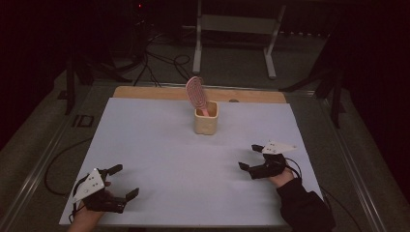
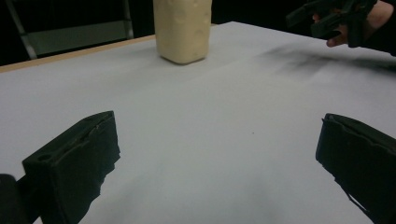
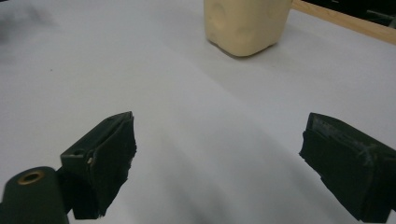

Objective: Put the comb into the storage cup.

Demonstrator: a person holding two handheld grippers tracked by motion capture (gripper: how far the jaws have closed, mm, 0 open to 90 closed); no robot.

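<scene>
Cup [image 1: 206, 123] mid-table; left tongs [image 1: 124, 181], right tongs [image 1: 250, 156] agape, low.

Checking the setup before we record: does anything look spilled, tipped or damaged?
Nothing stands out. The cup stands upright at the far middle of the white sheet, with the pink brush leaning in it. No spill shows. The left gripper and right gripper are both open and empty at the near side.
</scene>
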